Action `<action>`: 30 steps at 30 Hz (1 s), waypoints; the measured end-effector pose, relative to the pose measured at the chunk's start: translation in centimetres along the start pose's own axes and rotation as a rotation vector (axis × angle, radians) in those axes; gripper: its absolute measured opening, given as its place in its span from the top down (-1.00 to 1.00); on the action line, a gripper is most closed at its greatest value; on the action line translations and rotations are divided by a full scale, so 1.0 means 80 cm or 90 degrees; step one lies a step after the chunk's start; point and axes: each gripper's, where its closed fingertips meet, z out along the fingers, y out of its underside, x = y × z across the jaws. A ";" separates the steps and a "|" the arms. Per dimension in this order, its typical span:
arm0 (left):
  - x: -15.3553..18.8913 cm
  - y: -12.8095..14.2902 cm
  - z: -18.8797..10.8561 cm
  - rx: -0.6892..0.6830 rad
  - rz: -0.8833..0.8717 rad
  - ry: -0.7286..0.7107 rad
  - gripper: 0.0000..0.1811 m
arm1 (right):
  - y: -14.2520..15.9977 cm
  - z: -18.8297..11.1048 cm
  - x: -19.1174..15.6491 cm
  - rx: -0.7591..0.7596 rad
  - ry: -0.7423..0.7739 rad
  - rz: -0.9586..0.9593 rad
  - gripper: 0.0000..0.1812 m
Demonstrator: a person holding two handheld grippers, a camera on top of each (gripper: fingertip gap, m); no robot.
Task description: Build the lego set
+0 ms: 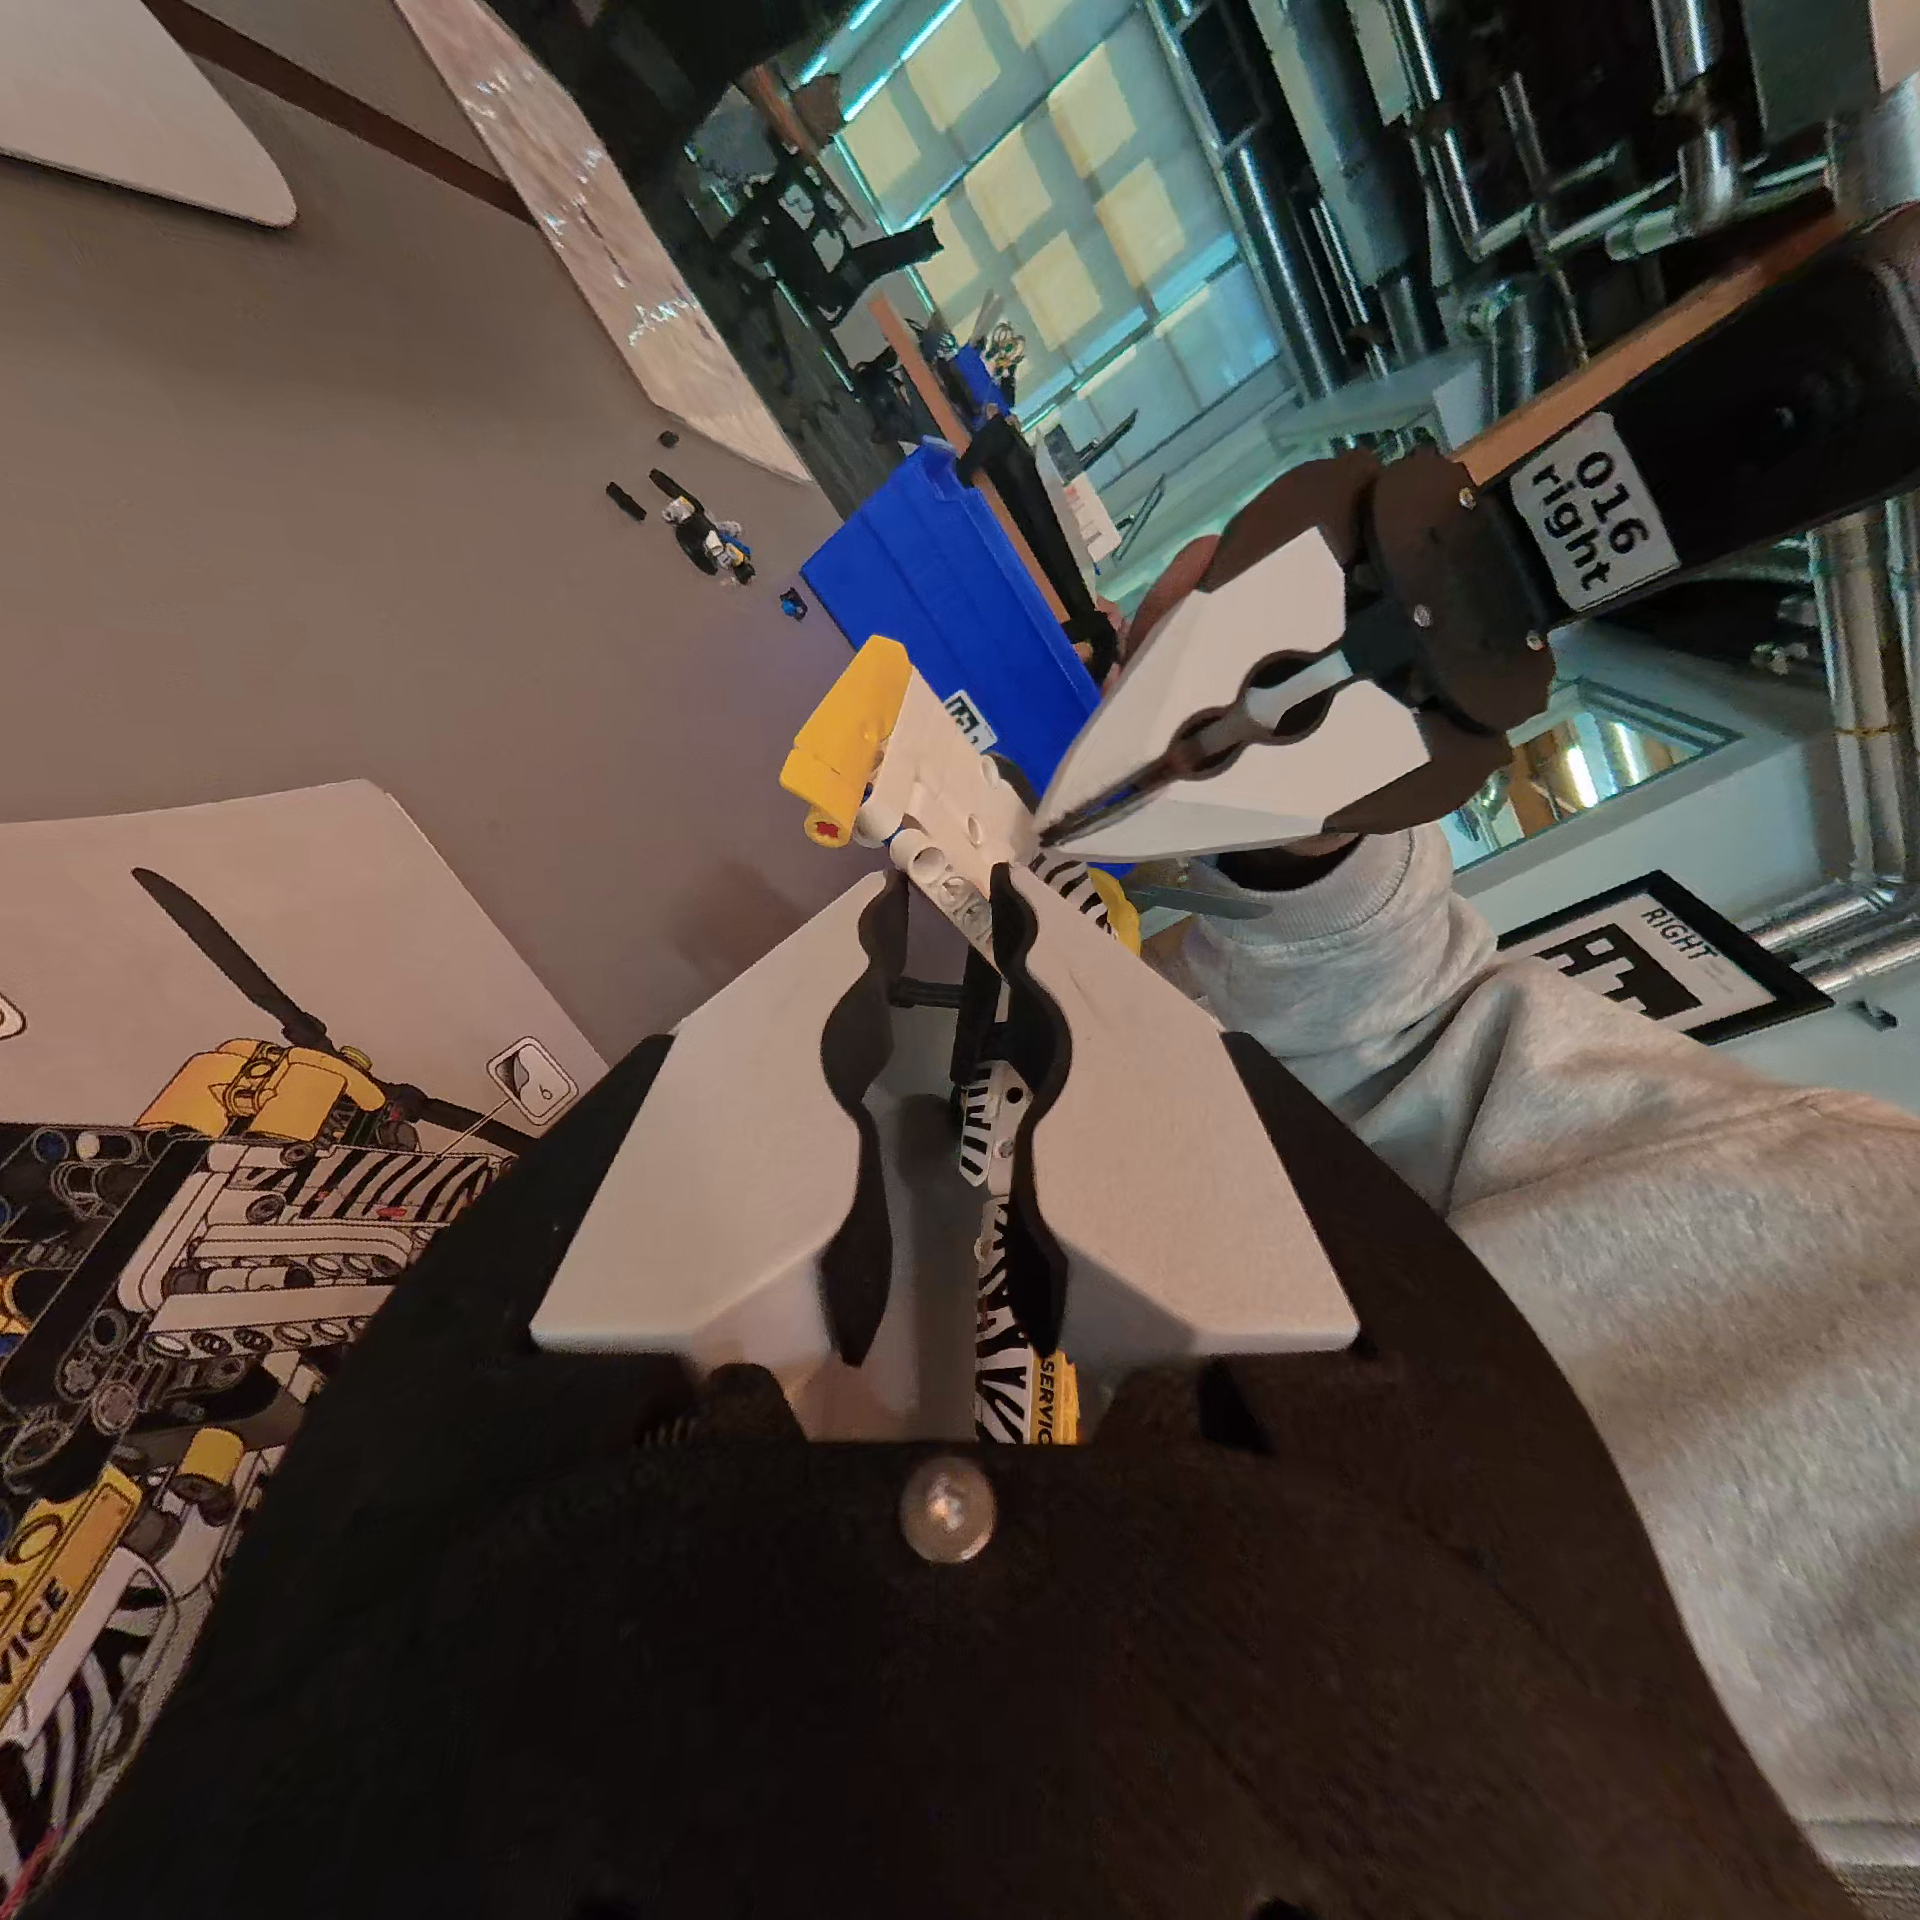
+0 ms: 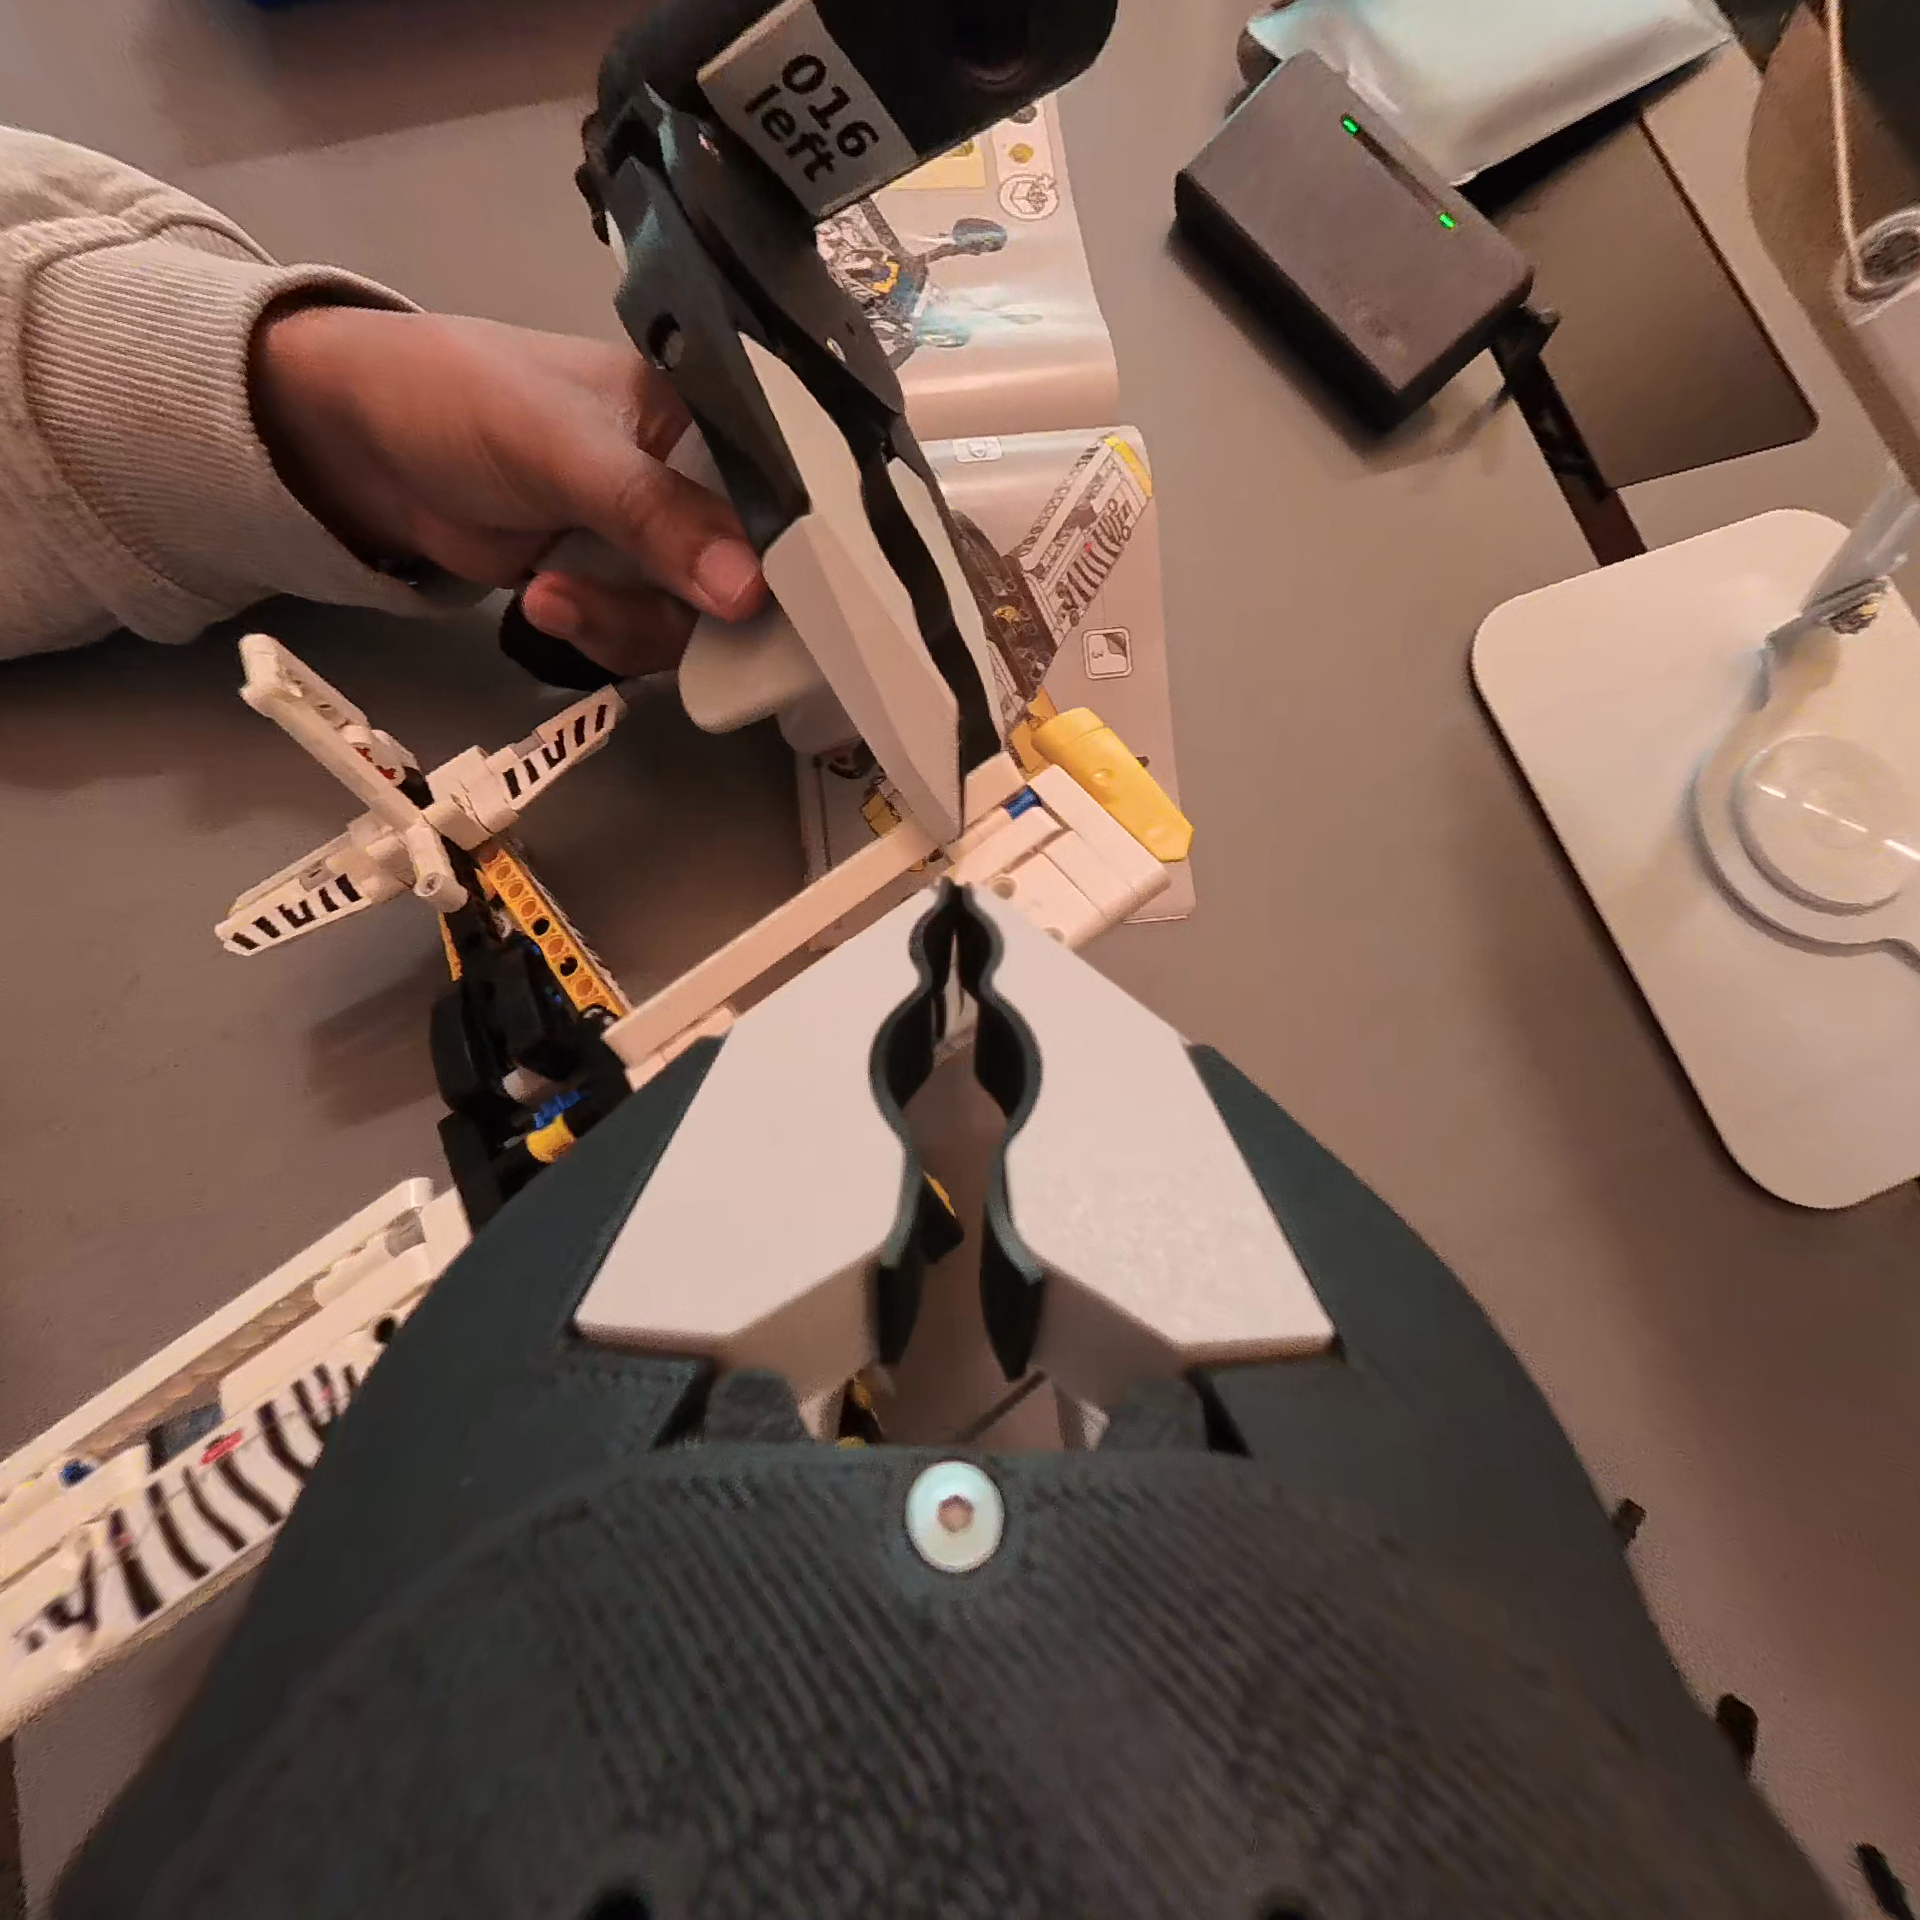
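Note:
The lego model is a white plane with zebra-striped panels. Its white beam (image 2: 790,925) ends in a white block with a yellow tip (image 2: 1112,779); the striped tail fins (image 2: 416,821) stand at the left. My left gripper (image 1: 943,896) is shut on this white beam (image 1: 961,883) near the yellow tip (image 1: 847,727). In the right wrist view it (image 2: 951,821) comes down onto the beam from above. My right gripper (image 2: 951,896) is shut, with its tips together right at the beam beside the white block. In the left wrist view its closed tips (image 1: 1044,831) touch the model.
The open instruction booklet (image 1: 260,1039) lies under the model (image 2: 1039,520). A blue bin (image 1: 935,592) and several loose small parts (image 1: 707,530) lie farther off. A black box (image 2: 1351,239) and a white stand base (image 2: 1662,831) are at the right. A striped wing section (image 2: 187,1455) lies lower left. Both grippers' tips are close together, under 4 cm apart.

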 end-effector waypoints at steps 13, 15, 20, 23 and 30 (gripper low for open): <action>-0.001 -0.002 -0.002 -0.005 0.071 -0.062 0.88 | -0.005 -0.037 -0.056 0.066 -0.153 0.055 1.00; -0.015 -0.002 -0.004 -0.009 0.088 -0.115 0.87 | -0.028 -0.057 -0.080 0.149 -0.243 0.075 1.00; -0.012 -0.002 -0.004 0.000 0.083 -0.089 0.87 | -0.055 -0.084 -0.079 0.192 -0.208 0.064 1.00; -0.007 -0.002 -0.004 -0.004 0.089 -0.079 0.87 | -0.048 -0.077 -0.074 0.156 -0.200 0.099 1.00; 0.000 -0.002 -0.005 0.001 0.084 -0.059 0.87 | -0.020 -0.037 -0.042 0.045 -0.228 0.352 1.00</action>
